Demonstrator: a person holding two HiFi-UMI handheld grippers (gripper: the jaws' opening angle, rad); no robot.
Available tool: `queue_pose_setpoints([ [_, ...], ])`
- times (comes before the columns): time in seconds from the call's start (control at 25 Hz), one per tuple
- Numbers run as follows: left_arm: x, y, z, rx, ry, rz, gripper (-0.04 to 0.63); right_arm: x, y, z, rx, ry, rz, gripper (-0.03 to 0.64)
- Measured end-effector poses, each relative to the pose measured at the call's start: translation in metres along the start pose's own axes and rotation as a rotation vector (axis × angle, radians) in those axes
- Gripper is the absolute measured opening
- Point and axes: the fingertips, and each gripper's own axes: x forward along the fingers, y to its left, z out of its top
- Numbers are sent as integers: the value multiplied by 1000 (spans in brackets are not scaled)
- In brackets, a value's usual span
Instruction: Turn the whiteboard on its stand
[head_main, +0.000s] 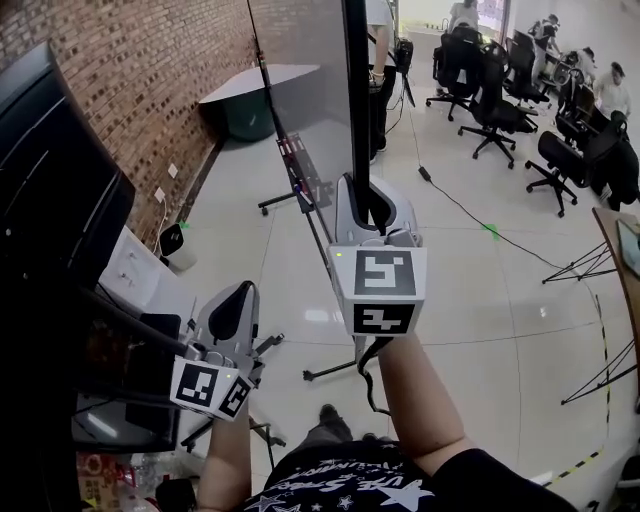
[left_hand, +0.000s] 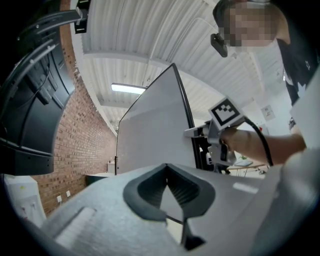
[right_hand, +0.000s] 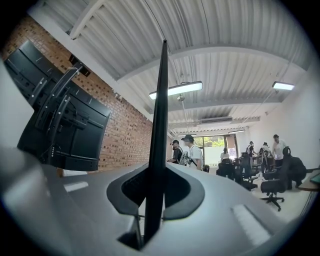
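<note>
- Head view: the right gripper (head_main: 370, 200) pinches the near edge of the upright whiteboard (head_main: 310, 100) at centre. The left gripper (head_main: 232, 310) hangs lower left, apart from it.
- Left gripper view: its jaws are pressed together on nothing, with the whiteboard farther off.
- Right gripper view: the jaws clamp the whiteboard's dark edge.

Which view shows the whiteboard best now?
The left gripper view: the whiteboard shows its broad grey face there. The head view sees it steeply from above, nearly edge-on; the right gripper view shows only its black edge, clamped in the jaws of the right gripper.
</note>
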Motion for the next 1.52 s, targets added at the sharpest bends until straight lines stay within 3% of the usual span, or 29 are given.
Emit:
queue_pose_setpoints([
  [0.36, -17, -52, 6, -4, -14, -9, 5, -56, -23, 7, -7, 1, 11, 48],
  [0.8, -41, -84, -3, -45, -9, -39, 5, -123, -28, 17, -39, 32, -3, 51],
  [1.52, -103, -101, 10, -46, -4, -100, 5, -213, -8, 36, -10, 0, -33, 48],
])
